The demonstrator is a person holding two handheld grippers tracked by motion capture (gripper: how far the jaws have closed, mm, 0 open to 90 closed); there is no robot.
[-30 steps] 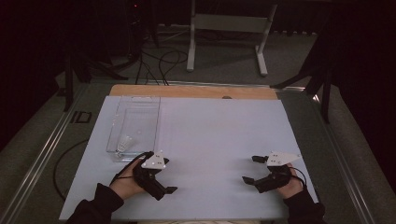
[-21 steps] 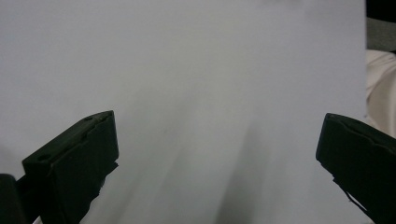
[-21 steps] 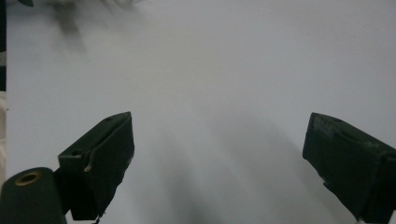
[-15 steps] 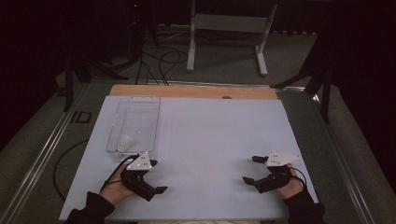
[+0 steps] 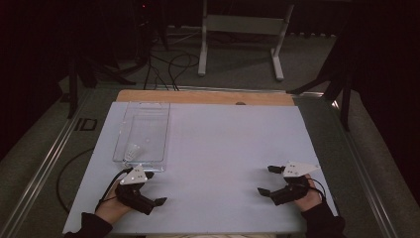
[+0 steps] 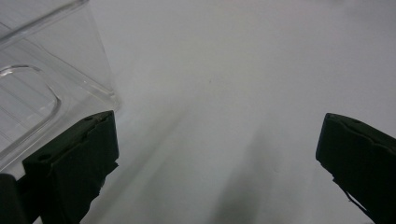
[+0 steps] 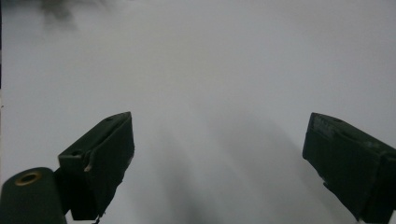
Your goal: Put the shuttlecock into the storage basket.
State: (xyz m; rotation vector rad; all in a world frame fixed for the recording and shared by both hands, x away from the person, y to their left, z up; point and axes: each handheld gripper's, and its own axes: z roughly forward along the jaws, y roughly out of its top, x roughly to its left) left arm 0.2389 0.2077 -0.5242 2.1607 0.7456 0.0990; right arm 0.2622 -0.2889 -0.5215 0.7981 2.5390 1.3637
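Note:
A clear plastic tray [image 5: 143, 130] lies on the left half of the white table top [image 5: 228, 144], and a small white object [image 5: 132, 150] sits in its near end. Just in front of the tray's near edge, a hand holds my left gripper [image 5: 154, 188] with its jaws wide apart and nothing between them. In the left gripper view the tray's corner [image 6: 44, 88] stands beside the left jaw of that open gripper [image 6: 218, 126]. My right gripper [image 5: 266, 180] rests open at the near right, over bare table. Its own view shows the open gripper [image 7: 219, 120] with white surface between the jaws.
A wooden strip [image 5: 208, 97] runs along the table's far edge. Beyond it, a metal stand [image 5: 242, 29] and cables [image 5: 168, 64] sit on the dark floor. Metal rails [image 5: 44, 163] flank the table on the left.
My left gripper has shifted a little to the left, ending just below the tray's near edge. The right gripper has stayed put.

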